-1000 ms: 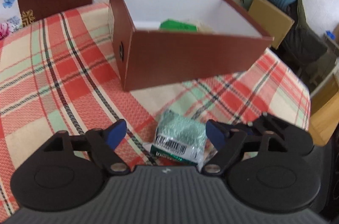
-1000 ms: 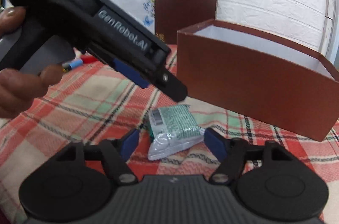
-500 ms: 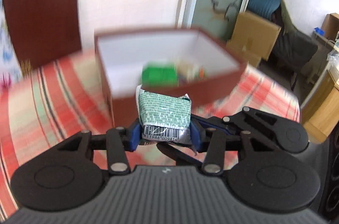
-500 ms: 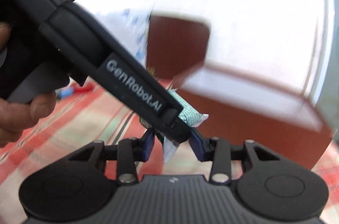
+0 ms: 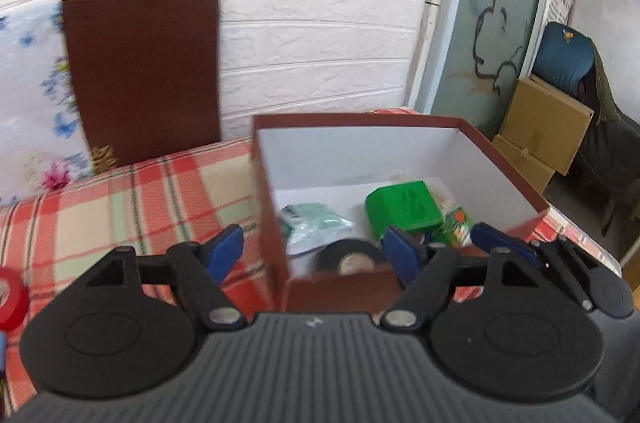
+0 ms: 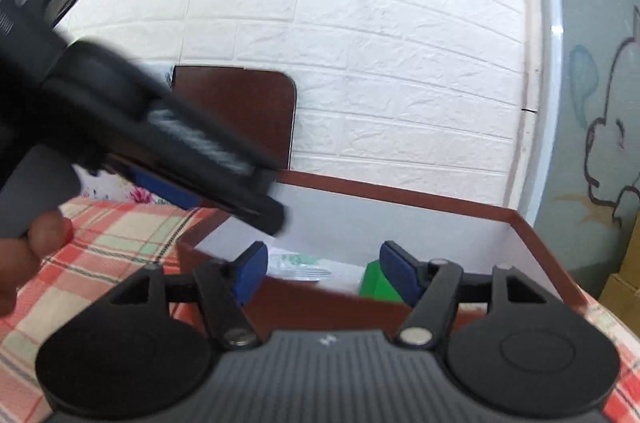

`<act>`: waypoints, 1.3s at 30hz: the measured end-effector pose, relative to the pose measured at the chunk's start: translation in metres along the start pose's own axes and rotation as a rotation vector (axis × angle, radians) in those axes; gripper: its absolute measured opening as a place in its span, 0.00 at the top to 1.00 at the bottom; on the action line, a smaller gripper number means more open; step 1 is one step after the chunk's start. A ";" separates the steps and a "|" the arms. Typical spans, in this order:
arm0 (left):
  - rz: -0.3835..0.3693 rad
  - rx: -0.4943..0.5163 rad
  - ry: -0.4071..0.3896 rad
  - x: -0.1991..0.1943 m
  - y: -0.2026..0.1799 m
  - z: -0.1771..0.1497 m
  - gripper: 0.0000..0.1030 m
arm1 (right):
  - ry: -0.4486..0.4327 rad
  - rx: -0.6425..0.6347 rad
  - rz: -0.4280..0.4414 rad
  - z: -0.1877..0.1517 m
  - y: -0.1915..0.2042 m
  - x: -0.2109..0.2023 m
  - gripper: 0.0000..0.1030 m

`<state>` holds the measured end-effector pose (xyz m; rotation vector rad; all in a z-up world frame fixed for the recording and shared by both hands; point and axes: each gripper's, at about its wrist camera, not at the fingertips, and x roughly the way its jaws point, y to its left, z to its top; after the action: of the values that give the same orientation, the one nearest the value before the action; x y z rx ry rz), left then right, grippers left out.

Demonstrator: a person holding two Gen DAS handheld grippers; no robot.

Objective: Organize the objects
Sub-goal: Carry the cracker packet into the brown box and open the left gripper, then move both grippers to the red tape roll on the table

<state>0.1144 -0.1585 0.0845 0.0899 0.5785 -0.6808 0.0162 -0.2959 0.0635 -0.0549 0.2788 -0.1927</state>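
Observation:
The brown box (image 5: 276,223) with a white inside stands on the plaid tablecloth. On its floor lies the green-and-white packet (image 5: 316,223), beside a green box (image 5: 404,207), a black tape roll (image 5: 352,257) and a small green-orange packet (image 5: 456,227). My left gripper (image 5: 316,255) hovers over the box's near corner, its jaws opening with nothing between them. My right gripper (image 6: 324,273) hangs over the near wall of the box (image 6: 320,303), jaws opening and empty too. The packet (image 6: 298,263) shows just past that wall. One right finger (image 5: 500,243) pokes into the left wrist view.
A red tape roll (image 5: 10,299) lies on the cloth at the far left. A brown board (image 5: 144,71) leans on the white brick wall behind the table. Cardboard boxes (image 5: 544,127) stand on the floor to the right. A hand (image 6: 32,247) holds the left gripper's body (image 6: 180,151).
Both grippers shut on the packet on the cloth and lifted it toward the box. Now both have let go and the packet lies inside the box.

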 end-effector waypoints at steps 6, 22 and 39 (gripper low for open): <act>0.175 -0.046 0.043 -0.047 0.064 -0.060 0.23 | 0.135 0.048 0.139 -0.022 0.022 -0.016 0.37; 0.653 -0.475 -0.047 -0.177 0.272 -0.192 0.22 | -0.079 -0.008 0.493 0.163 0.203 0.048 0.39; 0.579 -0.425 -0.122 -0.173 0.267 -0.196 0.20 | 0.467 -0.129 0.504 0.025 0.303 0.199 0.71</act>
<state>0.0781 0.1993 -0.0163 -0.1763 0.5345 0.0062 0.2660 -0.0373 0.0097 -0.0652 0.7586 0.3204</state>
